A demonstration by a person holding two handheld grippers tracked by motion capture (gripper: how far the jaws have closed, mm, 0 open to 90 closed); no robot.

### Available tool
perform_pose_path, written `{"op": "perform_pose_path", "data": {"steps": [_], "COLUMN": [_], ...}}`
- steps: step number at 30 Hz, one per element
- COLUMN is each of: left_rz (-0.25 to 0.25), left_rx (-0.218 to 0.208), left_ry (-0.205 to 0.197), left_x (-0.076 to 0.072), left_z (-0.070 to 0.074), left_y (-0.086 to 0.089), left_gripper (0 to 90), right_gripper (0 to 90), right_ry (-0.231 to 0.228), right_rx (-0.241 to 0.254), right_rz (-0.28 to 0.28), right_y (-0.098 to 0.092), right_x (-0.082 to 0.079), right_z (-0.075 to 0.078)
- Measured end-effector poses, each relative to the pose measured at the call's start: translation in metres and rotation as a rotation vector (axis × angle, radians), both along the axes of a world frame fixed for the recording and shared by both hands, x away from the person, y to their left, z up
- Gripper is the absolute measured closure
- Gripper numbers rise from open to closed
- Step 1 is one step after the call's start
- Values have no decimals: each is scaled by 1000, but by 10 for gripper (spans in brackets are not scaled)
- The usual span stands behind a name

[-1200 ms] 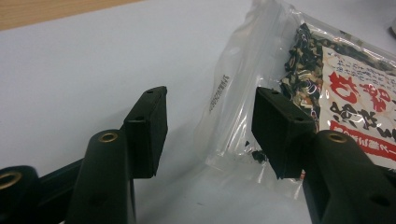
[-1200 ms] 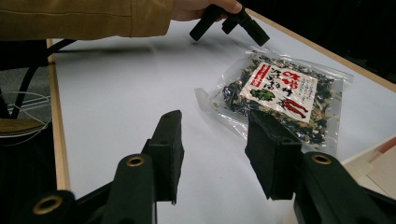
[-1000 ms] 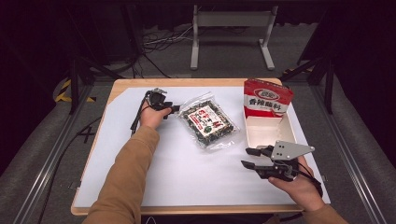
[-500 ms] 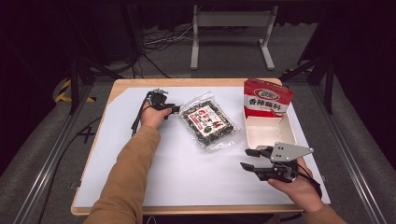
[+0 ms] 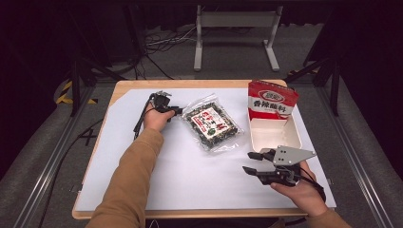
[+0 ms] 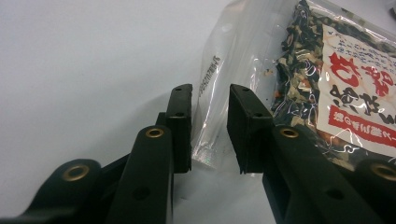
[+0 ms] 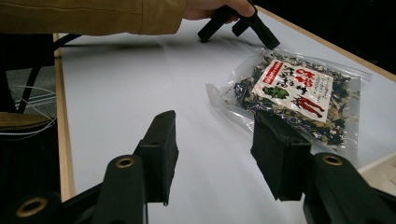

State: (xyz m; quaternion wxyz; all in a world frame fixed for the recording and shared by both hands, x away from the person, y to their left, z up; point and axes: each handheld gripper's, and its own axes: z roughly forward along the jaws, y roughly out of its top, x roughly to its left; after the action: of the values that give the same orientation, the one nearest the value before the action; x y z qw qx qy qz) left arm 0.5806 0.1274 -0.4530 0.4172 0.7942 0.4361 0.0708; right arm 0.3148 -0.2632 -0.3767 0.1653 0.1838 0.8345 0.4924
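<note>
A clear bag of dark dried food with a red and white label [image 5: 211, 124] lies flat on the white sheet at the table's middle. My left gripper [image 5: 183, 112] is at the bag's left corner. In the left gripper view the bag's [image 6: 327, 84] clear sealed edge stands between the jaws of the left gripper [image 6: 210, 93]. These jaws have just been closing, and a gap still shows on both sides of the plastic. My right gripper [image 5: 248, 162] hovers near the front right with nothing between its jaws, which have just been opening. Its own view has the right gripper [image 7: 214, 116] facing the bag [image 7: 289, 93].
A red snack pouch [image 5: 272, 99] stands upright at the far end of a white tray [image 5: 295, 138] at the table's right. The white sheet [image 5: 190, 180] covers most of the wooden table [image 5: 119, 90]. A metal stand [image 5: 235, 21] is on the floor behind.
</note>
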Motion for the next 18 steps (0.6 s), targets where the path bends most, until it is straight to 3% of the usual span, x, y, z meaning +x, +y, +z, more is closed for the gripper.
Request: {"op": "perform_pose_path", "data": {"steps": [5, 10, 18], "left_rz": [2, 21, 12], "left_rx": [0, 27, 63], "left_ry": [-1, -10, -37], "left_x": [0, 0, -3], "left_z": [0, 0, 1], "left_y": [0, 0, -3], "left_gripper": [752, 852, 900], "right_gripper": [495, 493, 487], "right_ry": [0, -8, -30], "right_rx": [1, 0, 11], "right_rz": [-1, 0, -10], "right_y": [0, 0, -2], "right_x": [0, 0, 2], "right_z": [0, -1, -2]}}
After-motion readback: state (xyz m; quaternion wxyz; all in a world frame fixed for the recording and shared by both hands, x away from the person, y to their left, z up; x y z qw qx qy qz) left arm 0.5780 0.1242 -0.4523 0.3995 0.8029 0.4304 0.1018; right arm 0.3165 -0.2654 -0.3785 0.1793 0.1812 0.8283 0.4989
